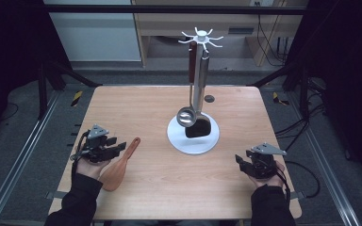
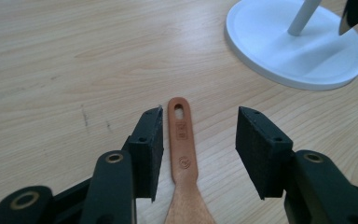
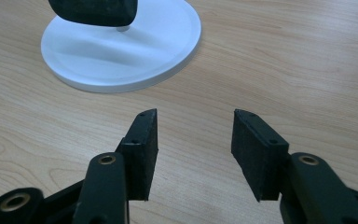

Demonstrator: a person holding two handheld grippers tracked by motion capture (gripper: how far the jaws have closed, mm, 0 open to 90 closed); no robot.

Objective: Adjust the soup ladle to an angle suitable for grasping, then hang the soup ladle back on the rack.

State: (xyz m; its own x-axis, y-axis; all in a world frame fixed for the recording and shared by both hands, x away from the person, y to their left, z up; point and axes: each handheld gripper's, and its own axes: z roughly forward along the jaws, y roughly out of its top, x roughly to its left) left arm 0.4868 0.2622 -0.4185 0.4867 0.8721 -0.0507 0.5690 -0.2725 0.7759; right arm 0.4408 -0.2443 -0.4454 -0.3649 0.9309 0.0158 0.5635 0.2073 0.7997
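The left gripper (image 2: 198, 140) hovers low over a pale wooden table (image 2: 74, 56), its two black jaws standing wide apart. Between them lies the handle of a brown wooden spatula (image 2: 182, 154), nearer the jaw at the picture's left and touched by neither pad. The handle's slotted hanging hole points away from the camera. Beyond, at upper right, sits the round white base of a utensil stand (image 2: 279, 51), its white pole rising out of frame.
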